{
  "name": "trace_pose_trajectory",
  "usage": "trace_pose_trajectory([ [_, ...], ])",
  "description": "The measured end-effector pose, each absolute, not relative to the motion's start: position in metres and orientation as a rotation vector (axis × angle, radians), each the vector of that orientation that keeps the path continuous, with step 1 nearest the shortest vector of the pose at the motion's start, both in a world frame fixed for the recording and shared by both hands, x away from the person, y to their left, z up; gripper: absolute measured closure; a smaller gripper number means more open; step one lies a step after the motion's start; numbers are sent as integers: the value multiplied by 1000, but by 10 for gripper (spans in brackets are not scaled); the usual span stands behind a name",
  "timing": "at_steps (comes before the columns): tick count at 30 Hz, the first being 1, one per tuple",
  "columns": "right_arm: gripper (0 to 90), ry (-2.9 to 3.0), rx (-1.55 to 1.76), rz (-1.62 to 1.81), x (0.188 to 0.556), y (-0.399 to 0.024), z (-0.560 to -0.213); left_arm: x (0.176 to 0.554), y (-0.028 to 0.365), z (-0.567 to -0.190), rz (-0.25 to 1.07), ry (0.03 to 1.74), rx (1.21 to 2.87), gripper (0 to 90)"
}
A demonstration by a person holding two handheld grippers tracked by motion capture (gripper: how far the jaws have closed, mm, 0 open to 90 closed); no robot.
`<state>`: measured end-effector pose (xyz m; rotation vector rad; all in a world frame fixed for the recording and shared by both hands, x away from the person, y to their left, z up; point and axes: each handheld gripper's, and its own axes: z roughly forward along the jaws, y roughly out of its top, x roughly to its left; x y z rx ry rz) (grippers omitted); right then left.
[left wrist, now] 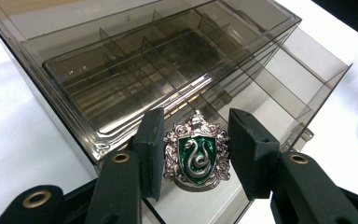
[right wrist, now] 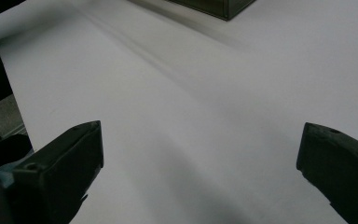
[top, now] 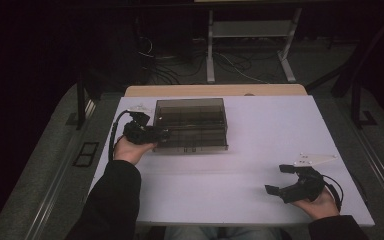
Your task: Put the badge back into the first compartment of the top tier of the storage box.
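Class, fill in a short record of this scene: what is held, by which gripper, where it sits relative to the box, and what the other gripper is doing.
held item: green and silver snake crest badge
holder: left gripper, jaws shut on badge
position: over the smoky clear compartment box, at its open near edge
other gripper: right gripper, open, holding nothing
surface: white table

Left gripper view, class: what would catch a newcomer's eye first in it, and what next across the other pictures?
First comes the silver crest badge with a snake on a green shield, clamped between the left tongs over the near edge of the smoky clear organizer box. That box, split into compartments by thin dividers, sits toward the far left of the white table. The right tongs wait wide open near the table's near right corner.
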<state>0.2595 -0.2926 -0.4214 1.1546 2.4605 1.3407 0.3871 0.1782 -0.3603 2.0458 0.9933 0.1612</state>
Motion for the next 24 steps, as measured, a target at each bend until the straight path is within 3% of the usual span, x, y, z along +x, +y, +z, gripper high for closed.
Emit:
trace_pose_trajectory([
  [24, 3, 2471, 1149, 1333, 260, -292, -422, 386, 169, -368, 121, 967, 2128, 570],
])
